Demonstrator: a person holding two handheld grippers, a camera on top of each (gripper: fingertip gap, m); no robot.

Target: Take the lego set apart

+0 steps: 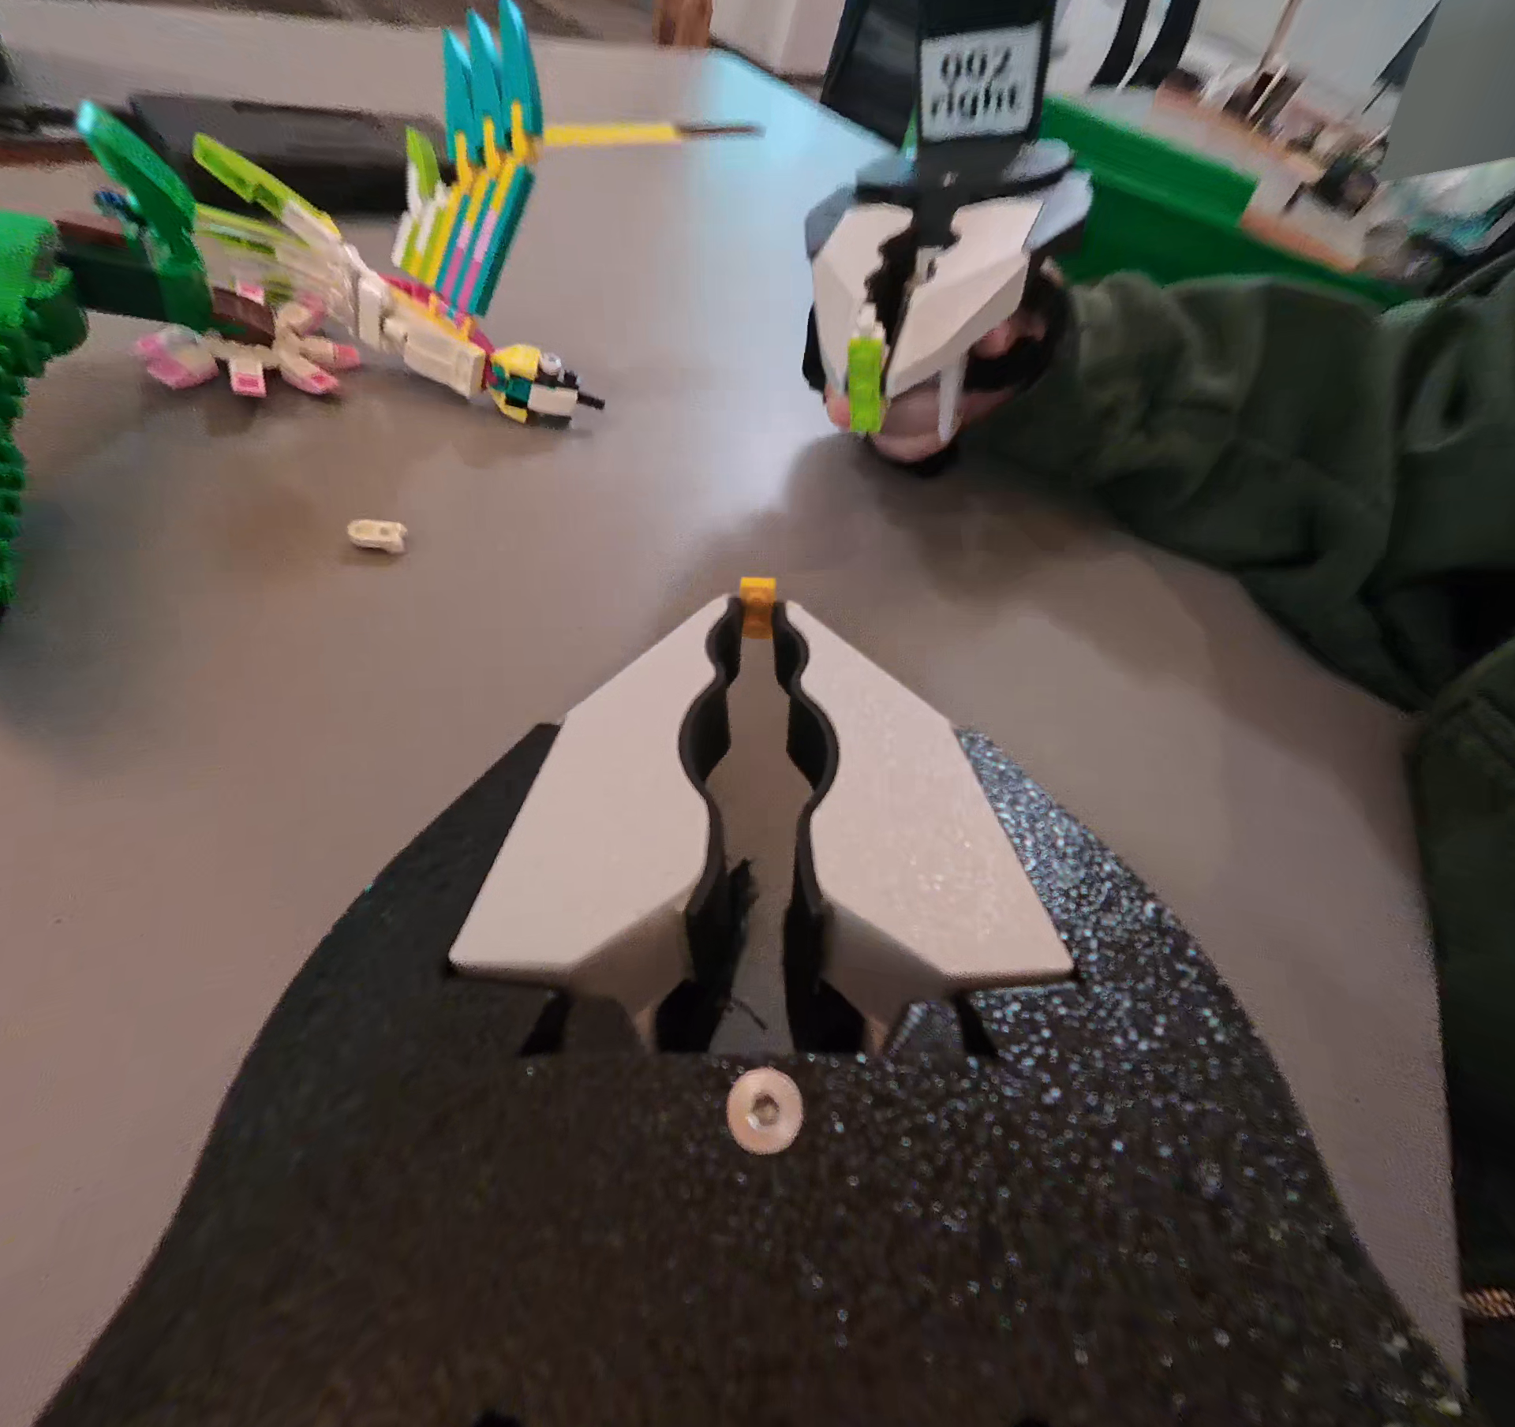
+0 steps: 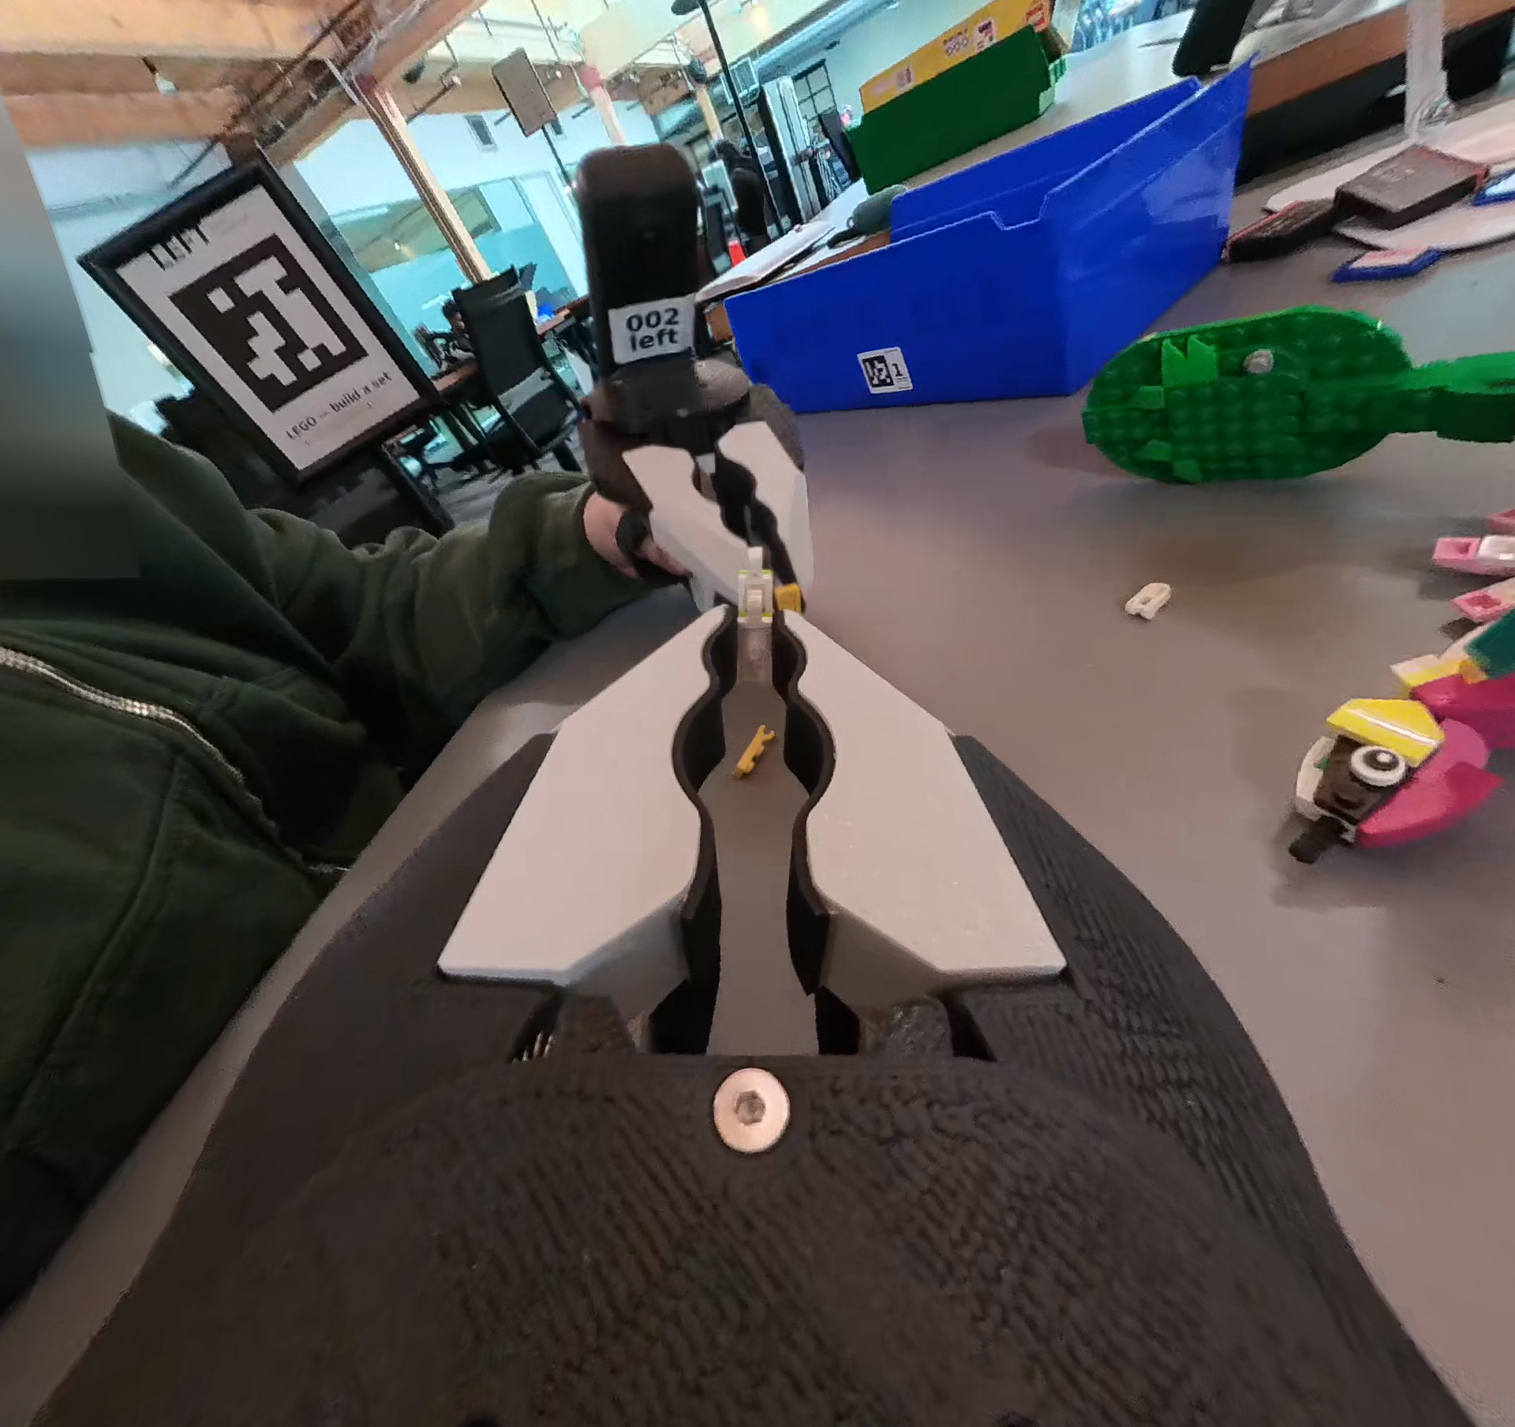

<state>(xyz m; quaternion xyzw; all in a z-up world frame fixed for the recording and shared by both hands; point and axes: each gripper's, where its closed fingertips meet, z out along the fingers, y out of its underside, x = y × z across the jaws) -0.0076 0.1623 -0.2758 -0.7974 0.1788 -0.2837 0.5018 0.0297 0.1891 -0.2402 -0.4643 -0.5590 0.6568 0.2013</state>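
lego bird (image 1: 410, 322): lying on its side on the grey counter (image 1: 656, 486), well off from both tongs
left tongs (image 1: 756, 609): clamped on a tiny yellow piece (image 1: 756, 605)
right tongs (image 2: 754, 617): pinching a white-and-lime piece (image 2: 754, 593)
loose bits: white piece (image 1: 377, 535); yellow clip (image 2: 752, 752); both on the counter

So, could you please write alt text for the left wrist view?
The left tool pinches a small yellow piece above a grey table. Opposite, the right tool holds a lime piece; a colourful lego bird lies left.
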